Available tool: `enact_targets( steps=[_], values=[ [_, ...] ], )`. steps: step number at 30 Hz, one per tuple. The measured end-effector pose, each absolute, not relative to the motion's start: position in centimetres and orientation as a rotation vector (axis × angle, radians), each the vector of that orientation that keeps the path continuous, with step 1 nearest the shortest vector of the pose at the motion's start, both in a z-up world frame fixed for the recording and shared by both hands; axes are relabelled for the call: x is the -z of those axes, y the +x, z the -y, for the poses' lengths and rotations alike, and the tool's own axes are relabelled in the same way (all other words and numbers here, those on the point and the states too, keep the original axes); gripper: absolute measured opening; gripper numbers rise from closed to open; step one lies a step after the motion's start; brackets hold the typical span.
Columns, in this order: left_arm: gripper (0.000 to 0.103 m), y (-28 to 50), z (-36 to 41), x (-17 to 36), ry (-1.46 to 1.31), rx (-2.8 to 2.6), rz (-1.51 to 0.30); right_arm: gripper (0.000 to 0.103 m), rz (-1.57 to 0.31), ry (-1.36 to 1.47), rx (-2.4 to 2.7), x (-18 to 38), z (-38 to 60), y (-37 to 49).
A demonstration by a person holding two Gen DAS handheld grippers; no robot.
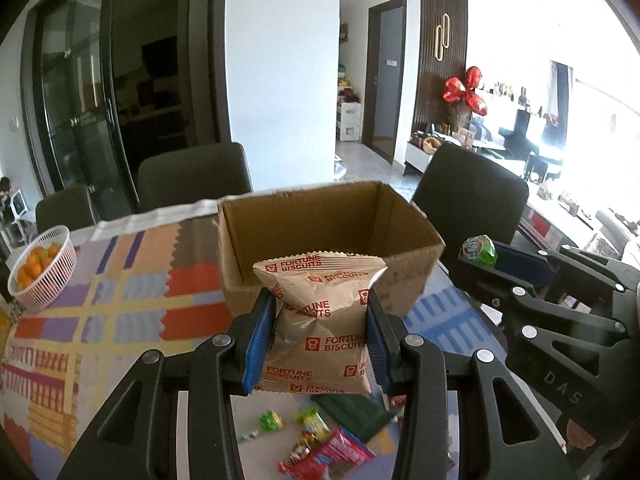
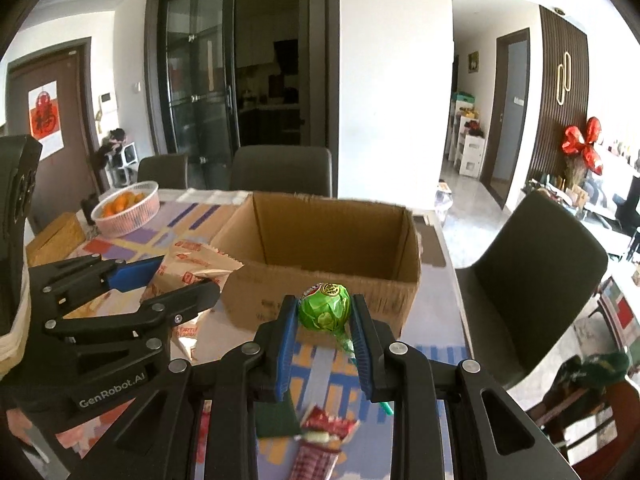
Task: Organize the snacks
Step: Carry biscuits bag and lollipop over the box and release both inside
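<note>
Left gripper (image 1: pixel 320 332): blue-padded fingers pinch a tan foil packet printed "FORTUNE BISCUITS" in red (image 1: pixel 320 320) from both sides at its waist. Packet long axis runs away from the camera, crimped far end pointing at the open brown cardboard box (image 1: pixel 280 276); near end hangs between the finger bases. Packet held in the air, just short of the box's near wall.

Right gripper (image 2: pixel 325 314): fingers pressed onto a round lollipop in crinkled green wrapper (image 2: pixel 325 305), head between the fingertips. Stick axis slopes from the head down toward the camera, its green end showing beneath the right finger. Lollipop sits above the patchwork-patterned tablecloth (image 2: pixel 328 368), close to the box (image 2: pixel 332 264) front wall, outside it.

Pose: both tools roughly level, aimed at the box side by side, the right one reaching toward the box's right corner.

View differences:
- Left wrist view shows the right gripper (image 1: pixel 480 258) from the side with the lollipop (image 1: pixel 478 250) at its tip; also loose green and pink wrapped sweets (image 1: pixel 320 440) on the cloth below, and a dark green flat pack (image 1: pixel 356 412).
- Right wrist view shows the left gripper (image 2: pixel 180 276) from the side clamping the packet (image 2: pixel 192 268), plus a red-wrapped bar (image 2: pixel 320 440) on the cloth beneath the fingers.
- White plastic basket of oranges (image 1: pixel 44 276) at the far left of the table in both views
</note>
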State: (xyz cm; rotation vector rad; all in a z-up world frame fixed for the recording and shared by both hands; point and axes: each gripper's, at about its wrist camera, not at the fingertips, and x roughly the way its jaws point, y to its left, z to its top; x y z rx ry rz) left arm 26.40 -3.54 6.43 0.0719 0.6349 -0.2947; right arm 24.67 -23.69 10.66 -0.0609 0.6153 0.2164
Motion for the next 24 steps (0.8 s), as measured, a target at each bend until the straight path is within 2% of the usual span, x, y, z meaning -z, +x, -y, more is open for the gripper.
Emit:
enact_targets(
  steps=[13,24],
  values=[
    [0.043,31.3,3.7,-7.8,0.12,0.252,-0.612,0.027,-0.6,-0.072,-0.198,-12.6,23.6,30.3],
    [0.043,37.3,3.7,-7.8,0.079,0.276,-0.681,0.027,-0.667,-0.082,-0.181,-11.7,23.4,36.0]
  ],
)
